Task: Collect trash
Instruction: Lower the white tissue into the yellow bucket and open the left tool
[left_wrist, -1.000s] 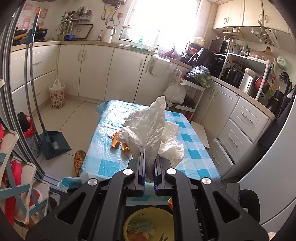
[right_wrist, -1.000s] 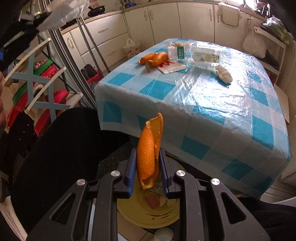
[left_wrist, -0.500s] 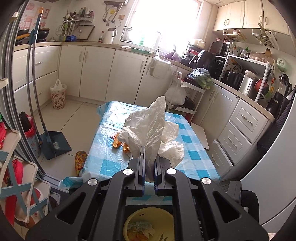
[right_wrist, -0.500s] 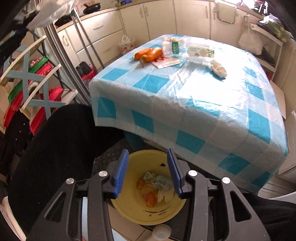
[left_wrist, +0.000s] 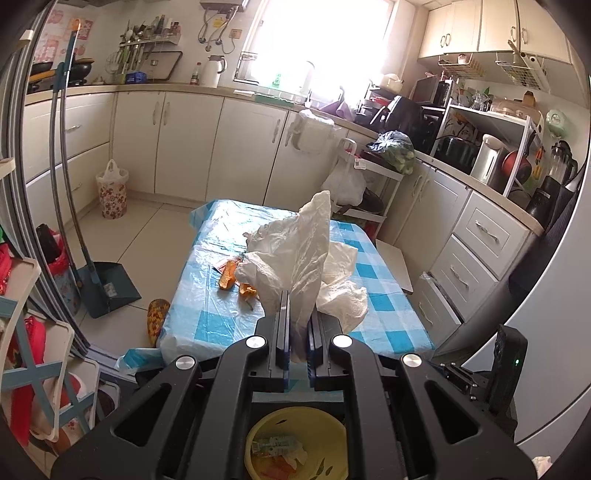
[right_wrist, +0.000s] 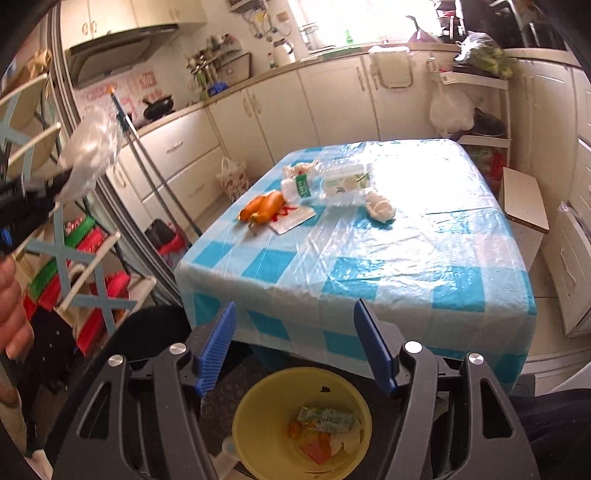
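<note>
left gripper (left_wrist: 298, 332) pinching limp plastic bag (left_wrist: 295, 254), right gripper (right_wrist: 295, 349) spread & empty; orange peels (right_wrist: 263, 209) on bench (right_wrist: 369, 266) look light, stiff-ish, grab by curled edge

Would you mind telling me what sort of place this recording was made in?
Most likely a home kitchen: cream cabinets under a counter, a utensil rack on the wall, and a table with a blue checked cloth.

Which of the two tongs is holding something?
The left tongs, shut on a crumpled white plastic bag; the right tongs stand wide open and empty above the yellow bowl.
</note>
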